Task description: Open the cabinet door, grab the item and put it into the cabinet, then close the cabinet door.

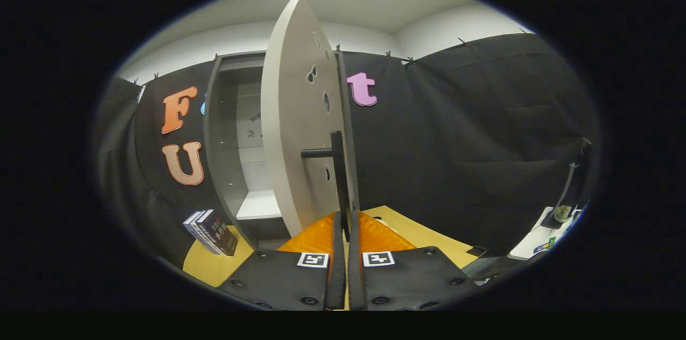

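Gripper pinches the lower end of the door handle, cabinet door swung open; the item, a book, waits on the table beside the cabinet, not yet placed inside

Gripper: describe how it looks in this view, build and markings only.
The gripper has two broad dark plates side by side, each fixed with round screws and carrying a square black-and-white marker tag near its inner edge. Two narrow fingers run forward from between the plates, parallel with a slim gap. Ribbed pads flare outward beside them.
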Motion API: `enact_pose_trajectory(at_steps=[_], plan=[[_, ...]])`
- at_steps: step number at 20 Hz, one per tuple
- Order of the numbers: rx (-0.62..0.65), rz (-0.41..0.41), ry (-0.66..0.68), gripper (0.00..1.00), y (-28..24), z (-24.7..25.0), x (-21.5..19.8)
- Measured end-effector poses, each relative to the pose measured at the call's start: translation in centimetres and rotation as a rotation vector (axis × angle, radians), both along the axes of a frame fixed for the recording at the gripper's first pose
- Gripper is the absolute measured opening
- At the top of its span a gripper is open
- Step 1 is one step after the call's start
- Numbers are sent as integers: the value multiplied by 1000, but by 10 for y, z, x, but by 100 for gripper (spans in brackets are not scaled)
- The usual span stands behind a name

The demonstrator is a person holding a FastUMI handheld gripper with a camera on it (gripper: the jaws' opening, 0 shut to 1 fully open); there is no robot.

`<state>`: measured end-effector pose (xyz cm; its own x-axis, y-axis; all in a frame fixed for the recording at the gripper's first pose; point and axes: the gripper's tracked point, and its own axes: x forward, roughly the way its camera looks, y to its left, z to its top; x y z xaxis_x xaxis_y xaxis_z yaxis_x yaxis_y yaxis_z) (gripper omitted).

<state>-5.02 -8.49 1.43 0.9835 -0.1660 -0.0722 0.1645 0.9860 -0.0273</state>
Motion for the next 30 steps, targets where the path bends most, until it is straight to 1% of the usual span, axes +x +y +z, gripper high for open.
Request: enact_pose_trajectory(at_steps=[2, 6, 9, 12, 15, 18, 22, 23, 28, 29, 30], plan=[[20, -27, -8, 9, -18, 3, -6], [25, -129, -54, 8, -56, 14, -31], [49, -151, -60, 9, -60, 10, -46], [41, -134, -59, 11, -45, 2, -47], [28, -97, -46, 14, -22, -17, -34], [70, -40, -9, 16, 7, -46, -11], [98, 9, 54, 20, 31, -90, 22], [96, 10, 67, 25, 32, -98, 27], [71, 53, 120, 33, 47, -142, 65], [60, 57, 133, 50, 48, -151, 71], [53, 58, 147, 54, 48, -160, 77]])
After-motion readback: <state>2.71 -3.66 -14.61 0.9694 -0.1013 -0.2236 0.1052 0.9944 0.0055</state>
